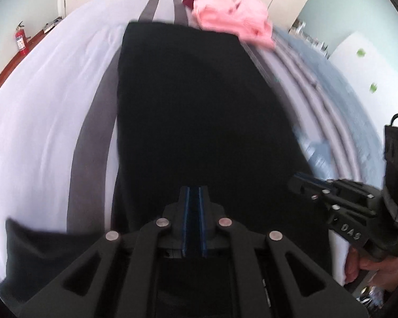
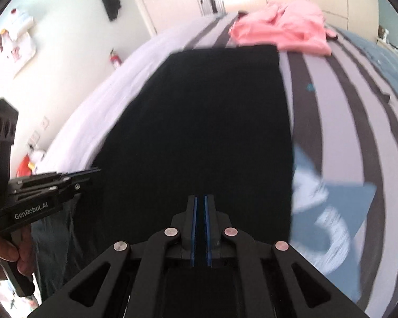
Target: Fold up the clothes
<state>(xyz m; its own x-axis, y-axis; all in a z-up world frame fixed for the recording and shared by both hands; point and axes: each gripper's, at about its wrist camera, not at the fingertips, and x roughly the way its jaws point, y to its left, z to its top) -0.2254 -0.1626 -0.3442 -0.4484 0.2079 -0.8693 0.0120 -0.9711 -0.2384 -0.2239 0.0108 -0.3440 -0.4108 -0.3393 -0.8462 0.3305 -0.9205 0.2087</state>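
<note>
both grippers, left gripper (image 1: 194,193) and right gripper (image 2: 200,202), clamp jaws narrowly on the black garment (image 1: 199,100).

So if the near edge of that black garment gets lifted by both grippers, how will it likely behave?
Likely floppy: the black garment lies flat, following the bed, so it should sag between the left gripper and right gripper. Probably light; it looks thin. It may drag on the pink clothing touching its far edge.
</note>
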